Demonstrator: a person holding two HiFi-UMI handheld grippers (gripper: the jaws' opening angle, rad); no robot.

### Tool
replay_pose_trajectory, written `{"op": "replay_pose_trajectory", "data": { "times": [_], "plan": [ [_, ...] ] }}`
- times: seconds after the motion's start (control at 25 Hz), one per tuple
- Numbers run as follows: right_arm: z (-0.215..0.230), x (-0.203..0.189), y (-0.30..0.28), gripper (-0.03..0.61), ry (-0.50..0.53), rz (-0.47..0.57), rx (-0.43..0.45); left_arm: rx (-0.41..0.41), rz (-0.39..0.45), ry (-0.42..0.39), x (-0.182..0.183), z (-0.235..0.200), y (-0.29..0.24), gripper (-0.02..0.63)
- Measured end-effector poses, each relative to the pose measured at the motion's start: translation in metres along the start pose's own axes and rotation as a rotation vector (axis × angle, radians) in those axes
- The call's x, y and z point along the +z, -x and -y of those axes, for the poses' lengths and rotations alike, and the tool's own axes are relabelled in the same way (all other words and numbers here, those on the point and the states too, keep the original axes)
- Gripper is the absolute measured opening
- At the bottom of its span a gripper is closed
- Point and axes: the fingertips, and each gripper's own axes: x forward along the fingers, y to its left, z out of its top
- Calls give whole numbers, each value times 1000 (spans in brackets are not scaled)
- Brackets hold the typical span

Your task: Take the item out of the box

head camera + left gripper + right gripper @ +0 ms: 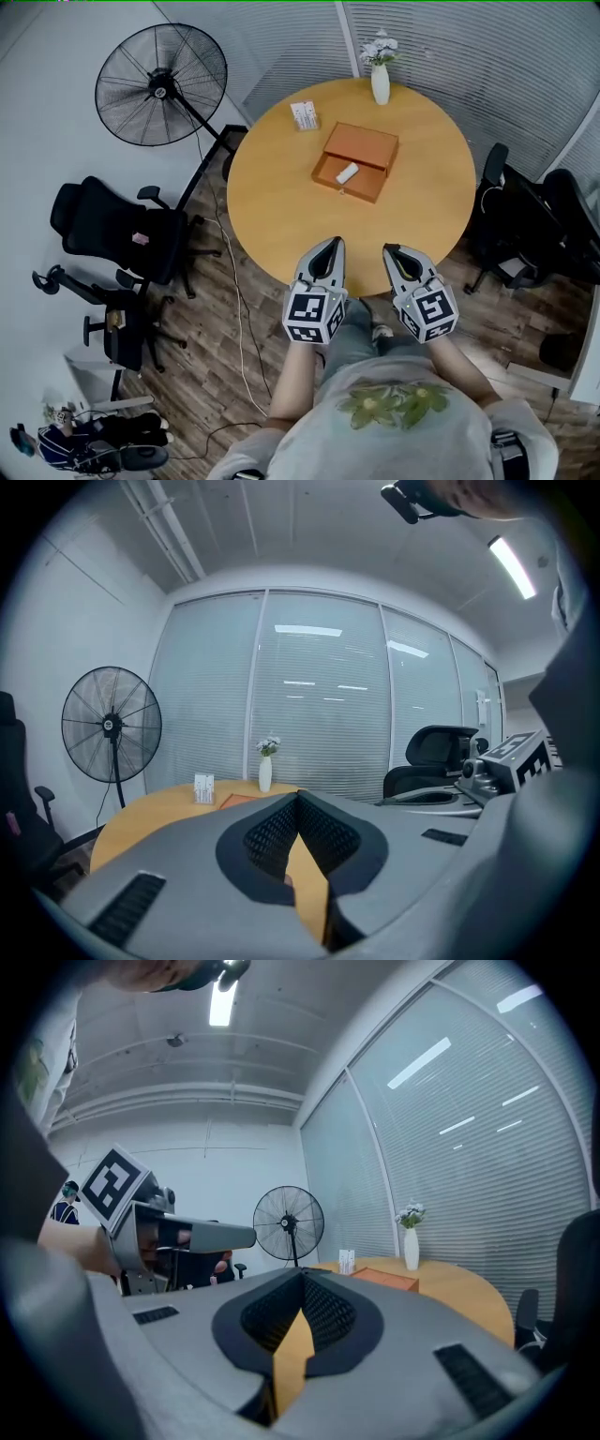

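Note:
An orange box (364,148) lies open in the middle of the round wooden table (272,197). A small white item (347,173) rests in its lower front tray. Both grippers hover at the table's near edge, well short of the box. My left gripper (332,244) is shut with nothing in it, and so is my right gripper (390,250) beside it. In the left gripper view, the tips of the left gripper (298,797) meet, with the box (239,800) far ahead. The right gripper view shows the right gripper (302,1276) with its tips together and the box (384,1279) ahead to the right.
A white vase (380,82) with flowers stands at the table's far edge, a small card holder (304,115) to the box's left. A standing fan (161,84) and black office chairs (112,225) are on the left, more chairs (525,216) on the right.

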Motion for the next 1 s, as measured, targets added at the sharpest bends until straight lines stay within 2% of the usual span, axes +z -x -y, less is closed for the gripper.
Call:
{"op": "replay_pose_trajectory", "data": {
  "times": [0.28, 0.68, 0.72, 0.8, 1.0],
  "plan": [
    [13, -3, -37, 2, 5, -23, -16, -2, -1, 32, -4, -36, -29, 3],
    [34, 12, -116, 2, 23, -34, -7, -2, 37, 31, 31, -100, -84, 23],
    [36, 14, -122, 2, 25, -34, -6, -9, 39, 28, 35, -104, -89, 31],
    [39, 18, -133, 2, 31, -34, -8, -28, 48, 19, 43, -110, -98, 89],
    [48, 23, -156, 2, 33, -41, -13, -44, 58, -9, 58, -125, -118, 149]
  ]
}}
